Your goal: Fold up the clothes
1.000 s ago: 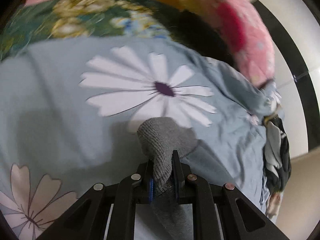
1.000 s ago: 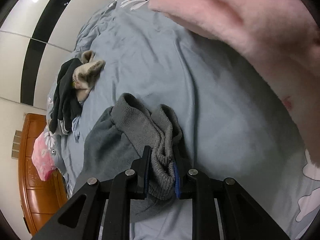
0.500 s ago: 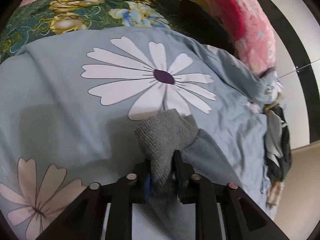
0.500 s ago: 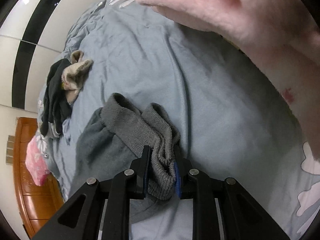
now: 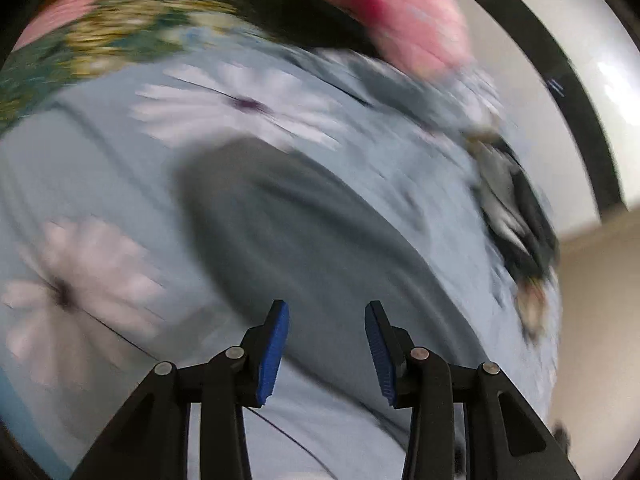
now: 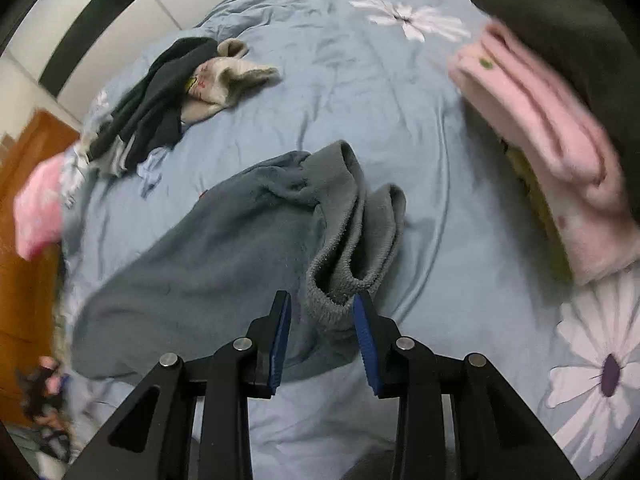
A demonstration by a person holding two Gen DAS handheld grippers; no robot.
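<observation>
A grey knit garment [image 6: 224,240] lies on the blue flowered bedspread [image 6: 360,92], its ribbed cuff end [image 6: 352,248] bunched just ahead of my right gripper [image 6: 322,320]. The right gripper is open, and the cuff sits loosely between its fingertips. The left wrist view is blurred. There the same grey garment [image 5: 304,232] lies flat under my left gripper [image 5: 326,332], which is open and holds nothing.
A heap of dark and beige clothes [image 6: 172,92] lies at the far left of the bed, also at right in the left wrist view [image 5: 516,216]. Folded pink and dark clothes [image 6: 552,152] are stacked at right. A pink pillow [image 5: 408,24] and wooden headboard [image 6: 24,220] border the bed.
Both grippers have opened and let go of the grey garment, which now lies on the bed. The left gripper is moving fast, blurring its view.
</observation>
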